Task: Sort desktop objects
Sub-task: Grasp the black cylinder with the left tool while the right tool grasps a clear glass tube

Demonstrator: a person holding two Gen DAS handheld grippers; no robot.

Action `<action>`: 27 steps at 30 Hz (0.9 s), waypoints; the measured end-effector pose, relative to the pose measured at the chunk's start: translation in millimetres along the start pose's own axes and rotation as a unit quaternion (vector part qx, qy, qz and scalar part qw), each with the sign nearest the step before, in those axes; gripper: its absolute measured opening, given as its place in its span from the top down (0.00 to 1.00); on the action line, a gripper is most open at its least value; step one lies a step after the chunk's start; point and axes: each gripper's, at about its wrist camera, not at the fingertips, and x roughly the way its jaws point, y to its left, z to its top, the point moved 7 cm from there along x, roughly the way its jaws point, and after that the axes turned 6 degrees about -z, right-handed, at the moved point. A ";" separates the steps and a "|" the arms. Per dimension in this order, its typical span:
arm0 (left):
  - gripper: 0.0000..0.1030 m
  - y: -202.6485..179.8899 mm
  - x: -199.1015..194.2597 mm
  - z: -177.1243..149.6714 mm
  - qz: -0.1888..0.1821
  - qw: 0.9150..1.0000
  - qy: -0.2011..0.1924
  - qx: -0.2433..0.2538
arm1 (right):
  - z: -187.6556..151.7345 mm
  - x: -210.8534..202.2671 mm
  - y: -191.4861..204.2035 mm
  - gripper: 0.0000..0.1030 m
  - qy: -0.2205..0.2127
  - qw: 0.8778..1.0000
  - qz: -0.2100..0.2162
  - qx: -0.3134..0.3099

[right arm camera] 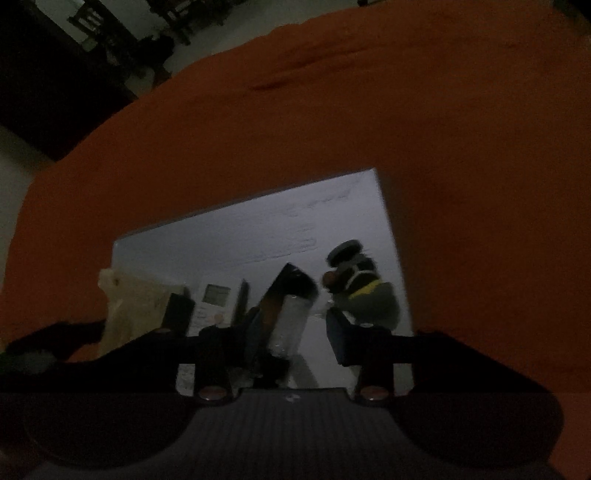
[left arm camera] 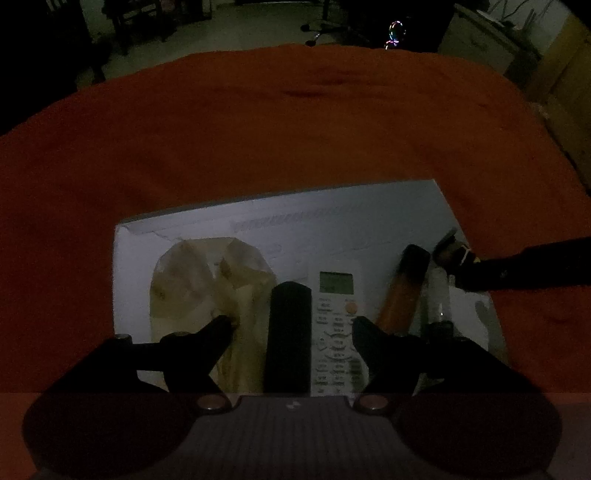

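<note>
A white open box [left arm camera: 177,229] lies on an orange cloth [left arm camera: 258,129]. In it lie a crumpled beige bag [left arm camera: 199,280], a black remote [left arm camera: 288,332], a white remote with a screen [left arm camera: 338,314], an amber tube with a black cap [left arm camera: 402,291], a clear bottle [left arm camera: 437,291] and a small dark bottle [left arm camera: 452,251]. My left gripper [left arm camera: 291,326] is open over the black remote. My right gripper [right arm camera: 291,325] is open around the clear bottle [right arm camera: 291,325], beside the dark bottle with a yellow band [right arm camera: 364,280]. The white box also shows in the right wrist view [right arm camera: 258,225].
The orange cloth [right arm camera: 443,129] covers the table on all sides of the box. Beyond its far edge is a dim room with chair legs [left arm camera: 328,26] and a cabinet [left arm camera: 487,40]. The right gripper's arm [left arm camera: 524,266] reaches in from the right.
</note>
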 end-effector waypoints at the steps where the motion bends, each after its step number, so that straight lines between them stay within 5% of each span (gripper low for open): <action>1: 0.36 1.1 0.3 -0.4 -0.003 1.000 0.001 -0.001 | -1.9 2.7 2.1 0.65 0.006 1.000 0.004 0.002; 7: 0.41 5.4 1.2 -3.5 -0.008 1.000 0.005 -0.004 | -14.4 18.4 5.9 0.70 0.034 0.999 -0.008 0.009; 13: 0.65 5.2 -3.3 -5.0 0.003 1.000 0.004 0.001 | -15.4 23.7 12.7 0.70 0.037 0.999 -0.011 0.002; 17: 0.62 3.6 -23.9 1.3 0.019 1.000 -0.003 -0.006 | -15.0 22.2 12.8 0.82 0.026 0.999 -0.024 -0.005; 19: 0.55 -2.1 -42.8 5.0 0.020 1.000 -0.015 0.009 | -14.7 20.0 12.6 0.96 0.019 0.999 -0.027 -0.009; 27: 0.49 -32.4 -45.7 0.9 -0.014 0.999 -0.012 0.040 | -18.4 11.4 2.0 0.98 0.027 0.999 -0.019 -0.001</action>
